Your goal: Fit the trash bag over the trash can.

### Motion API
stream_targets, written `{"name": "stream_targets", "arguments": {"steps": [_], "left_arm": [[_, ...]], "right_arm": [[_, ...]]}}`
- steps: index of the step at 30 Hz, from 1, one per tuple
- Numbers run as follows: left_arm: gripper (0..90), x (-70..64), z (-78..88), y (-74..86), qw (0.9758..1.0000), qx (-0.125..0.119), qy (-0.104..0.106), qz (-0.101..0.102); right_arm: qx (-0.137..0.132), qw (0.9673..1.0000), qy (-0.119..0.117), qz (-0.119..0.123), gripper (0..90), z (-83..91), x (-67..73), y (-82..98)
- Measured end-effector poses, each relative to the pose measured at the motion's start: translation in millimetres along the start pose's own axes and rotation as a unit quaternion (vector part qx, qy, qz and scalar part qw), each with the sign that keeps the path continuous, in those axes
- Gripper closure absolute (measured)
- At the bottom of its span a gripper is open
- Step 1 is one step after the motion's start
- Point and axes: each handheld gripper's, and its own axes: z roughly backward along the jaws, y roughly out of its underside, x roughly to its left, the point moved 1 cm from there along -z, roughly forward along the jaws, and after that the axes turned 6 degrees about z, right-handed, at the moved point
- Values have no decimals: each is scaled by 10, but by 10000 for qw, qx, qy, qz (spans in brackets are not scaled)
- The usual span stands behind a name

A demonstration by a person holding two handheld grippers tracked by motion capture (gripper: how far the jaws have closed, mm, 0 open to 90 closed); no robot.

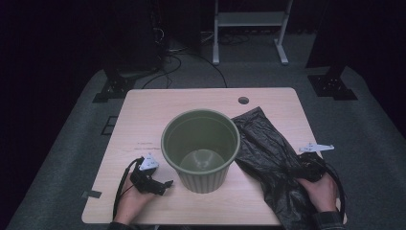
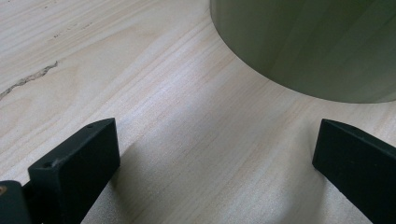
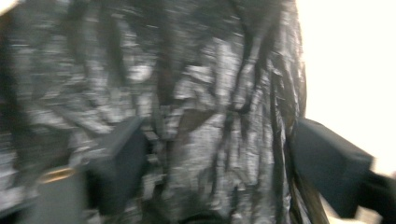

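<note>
Resting left tool (image 1: pixel 163 184): spread on the surface (image 1: pixel 143 120), just beside the bin (image 1: pixel 201 148)
Right tool (image 3: pixel 217 163): spread over crumpled black bag (image 3: pixel 210 93), pads not pressing
Bag: right of bin, touching it

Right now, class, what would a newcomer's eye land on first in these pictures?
A big olive-green bin stands upright and empty in the middle of the wooden table. Right beside it a crumpled black plastic bag sprawls toward the near edge, with the right gripper over it, fingers apart.
</note>
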Motion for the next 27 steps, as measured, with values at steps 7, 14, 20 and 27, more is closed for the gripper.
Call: {"name": "stream_targets", "arguments": {"steps": [7, 14, 20, 27], "left_arm": [[0, 0, 0, 0, 10000, 0, 0, 0], [0, -1, 0, 1, 10000, -3, 2, 0], [0, -1, 0, 0, 10000, -3, 2, 1], [0, -4, 0, 2, 10000, -6, -2, 1]], "right_arm": [[-54, 9986, -416, 315, 643, -11, 198, -62], [-20, 9961, -762, 444, 892, -86, 318, -135], [-38, 9950, -881, 478, 897, -149, 411, -209], [-58, 9942, -892, 594, 895, -242, 576, -386]]}}
